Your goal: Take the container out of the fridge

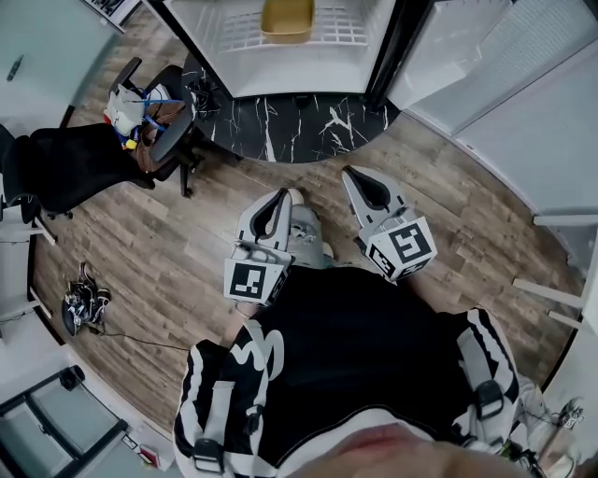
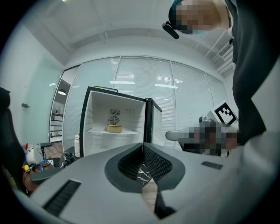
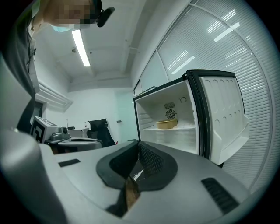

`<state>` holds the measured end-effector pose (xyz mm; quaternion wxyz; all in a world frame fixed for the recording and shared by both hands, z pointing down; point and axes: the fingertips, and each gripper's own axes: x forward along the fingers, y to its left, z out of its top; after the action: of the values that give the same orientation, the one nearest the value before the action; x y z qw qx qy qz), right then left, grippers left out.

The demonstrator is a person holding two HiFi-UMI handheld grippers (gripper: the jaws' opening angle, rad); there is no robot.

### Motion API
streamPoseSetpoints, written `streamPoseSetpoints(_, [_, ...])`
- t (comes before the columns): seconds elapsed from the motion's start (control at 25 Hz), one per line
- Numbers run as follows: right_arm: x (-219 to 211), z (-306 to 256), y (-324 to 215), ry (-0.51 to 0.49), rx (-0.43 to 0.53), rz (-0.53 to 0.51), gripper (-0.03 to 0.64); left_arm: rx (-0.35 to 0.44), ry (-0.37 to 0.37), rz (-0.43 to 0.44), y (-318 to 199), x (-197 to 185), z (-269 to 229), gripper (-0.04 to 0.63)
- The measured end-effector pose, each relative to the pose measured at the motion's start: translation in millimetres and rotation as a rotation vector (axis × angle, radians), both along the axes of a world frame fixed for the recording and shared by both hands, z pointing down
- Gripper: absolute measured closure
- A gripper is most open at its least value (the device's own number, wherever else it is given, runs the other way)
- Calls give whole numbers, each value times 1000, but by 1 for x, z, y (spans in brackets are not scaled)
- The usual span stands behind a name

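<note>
Container (image 1: 287,19), tan and shallow, sits on the wire shelf (image 1: 341,35) inside the open fridge (image 1: 308,75). Left tool (image 1: 278,198) and right tool (image 1: 355,175) are both closed, empty, side by side well short of the fridge.

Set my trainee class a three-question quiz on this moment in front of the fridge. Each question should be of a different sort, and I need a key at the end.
1. True or false: the fridge has its door shut.
2. Where is the yellow container? A: on the floor; B: on a shelf inside the fridge; C: on top of the fridge.
3. In a few words: how do the jaws of the left gripper and the right gripper stand, and what do they hold?

Key
1. False: the door stands open.
2. B.
3. Both shut, holding nothing.
</note>
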<state>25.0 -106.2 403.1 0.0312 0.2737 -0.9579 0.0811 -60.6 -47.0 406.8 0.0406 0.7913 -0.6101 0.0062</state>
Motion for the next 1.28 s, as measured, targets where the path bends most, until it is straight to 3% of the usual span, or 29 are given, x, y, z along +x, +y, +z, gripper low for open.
streamPoseSetpoints(0.16, [3,-1,-11,10,7,15,603,36,-1,22,-15,1,-5,586])
streamPoseSetpoints(0.28, [4,-3,-22,2,13,38,603,10,-3,35,-26,1,1,586])
streamPoseSetpoints(1.28, [-52,-18,-117,6,25,62,603,22,14,63,-134,-53,-11,586])
